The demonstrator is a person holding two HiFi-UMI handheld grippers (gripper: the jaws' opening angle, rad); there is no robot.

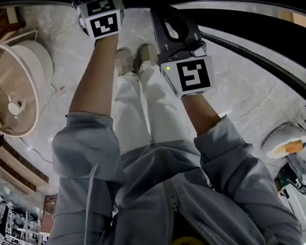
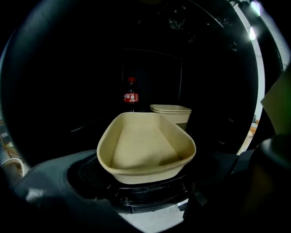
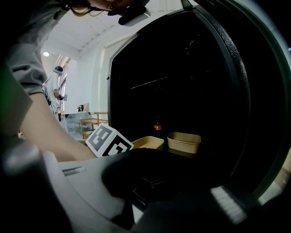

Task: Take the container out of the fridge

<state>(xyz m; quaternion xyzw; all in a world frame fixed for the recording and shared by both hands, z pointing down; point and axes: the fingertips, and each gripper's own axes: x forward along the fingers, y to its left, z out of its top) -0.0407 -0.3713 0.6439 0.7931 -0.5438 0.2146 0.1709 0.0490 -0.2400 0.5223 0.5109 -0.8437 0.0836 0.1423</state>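
From the head view, the person stands on a pale marbled floor (image 1: 244, 108) in a grey hooded top and white trousers, with both arms stretched forward. The left tool (image 1: 101, 13) shows mostly as its marker cube near the top edge. The right tool (image 1: 175, 33) sits a little lower and to the right, its black body running ahead of its own cube. A round pale wooden frame (image 1: 9, 85) stands on the floor well off to the left.

In the left gripper view, the tool's jaws are spread wide and looking into the dark fridge (image 2: 150, 63). The container (image 2: 145, 148), a beige open tub with nothing in it, stands on the front of a dark shelf (image 2: 150, 195). It lies straight ahead between the two jaws, with dark gaps on either side, so the jaws are not pressing on it. Behind it stand a second beige tub (image 2: 172, 111) and a cola bottle (image 2: 131, 95) with a red cap and label, further back on the left.

In the right gripper view, the jaws stand apart with a narrow strip of pale floor showing between them, and they grip nothing. Beyond them, the left tool's marker cube sits just beside the container. The second tub is to the right and the bottle is behind, all inside the open fridge. The person's bare forearm (image 3: 45, 132) crosses the left side.
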